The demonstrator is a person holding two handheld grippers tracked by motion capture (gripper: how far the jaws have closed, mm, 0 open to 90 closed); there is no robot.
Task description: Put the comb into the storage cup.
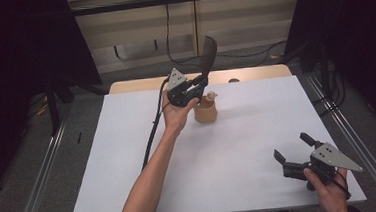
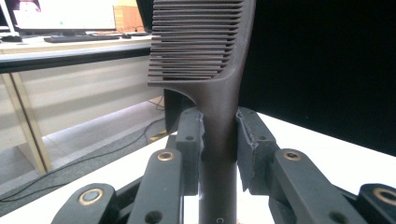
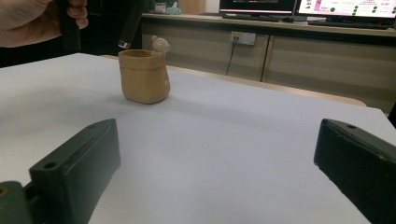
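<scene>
High view: the left gripper (image 1: 198, 83) at the far middle of the white table (image 1: 239, 147) clamps a dark comb (image 1: 207, 54) by its handle, teeth end raised. Just right of it stands a small tan pot (image 1: 205, 112). The right gripper (image 1: 291, 148) rests at the near right corner, jaws spread wide.

Left gripper view: both jaws press the comb (image 2: 212, 70) handle; a desk with a keyboard (image 2: 74, 38) lies far behind.

Right gripper view: open jaws frame the pot (image 3: 143, 75), the comb's handle tip (image 3: 130, 23) hanging just above its rim, and monitors (image 3: 348, 8) stand on a far counter.
</scene>
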